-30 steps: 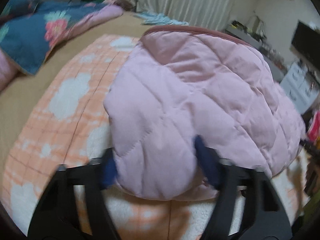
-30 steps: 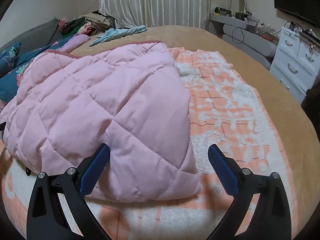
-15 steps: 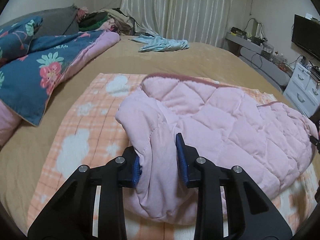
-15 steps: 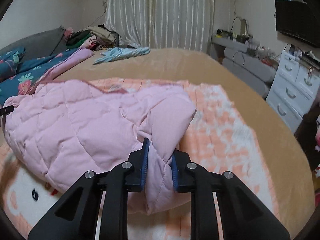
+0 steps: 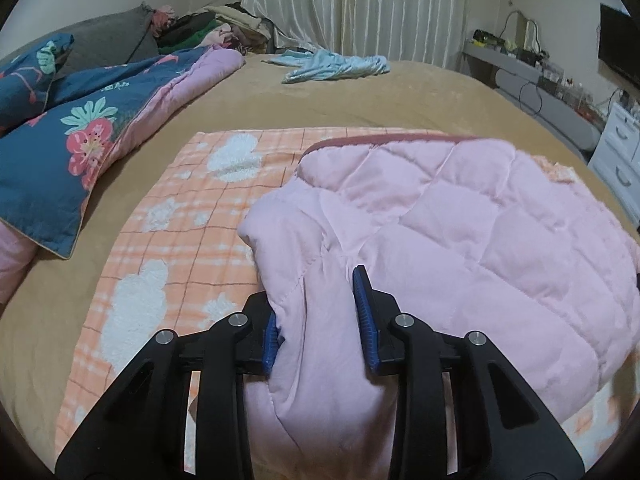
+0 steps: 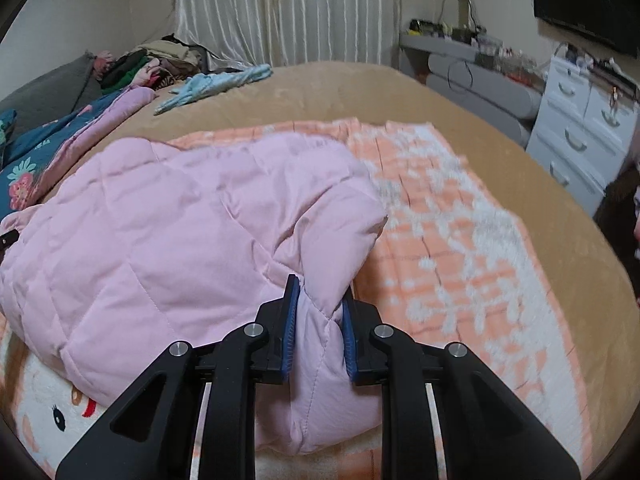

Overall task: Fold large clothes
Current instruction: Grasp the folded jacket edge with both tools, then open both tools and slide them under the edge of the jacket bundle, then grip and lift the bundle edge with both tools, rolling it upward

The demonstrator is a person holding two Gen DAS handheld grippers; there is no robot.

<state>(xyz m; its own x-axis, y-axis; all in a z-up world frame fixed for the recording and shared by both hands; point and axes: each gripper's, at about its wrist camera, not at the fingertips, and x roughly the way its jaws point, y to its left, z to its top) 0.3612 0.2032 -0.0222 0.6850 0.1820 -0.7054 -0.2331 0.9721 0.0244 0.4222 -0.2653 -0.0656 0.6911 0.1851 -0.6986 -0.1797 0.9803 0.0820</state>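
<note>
A pink quilted jacket (image 5: 460, 232) lies folded on an orange-and-white checked blanket (image 5: 192, 216) on the bed. My left gripper (image 5: 316, 312) is shut on the jacket's near left corner, and the bunched fabric fills the space between its blue pads. In the right wrist view the jacket (image 6: 168, 232) spreads to the left. My right gripper (image 6: 318, 304) is shut on its near right corner. The gripped corners are raised off the blanket (image 6: 460, 248).
A blue floral duvet (image 5: 72, 136) lies at the left of the bed. A light blue garment (image 5: 336, 66) lies near the far edge. A clothes pile (image 6: 152, 64) sits by the curtains. White drawers (image 6: 580, 128) and a grey shelf stand on the right.
Both grippers, open around the jacket's near edge a second ago, have closed on its two near corners and lifted them. The jacket has bunched up at the grips.
</note>
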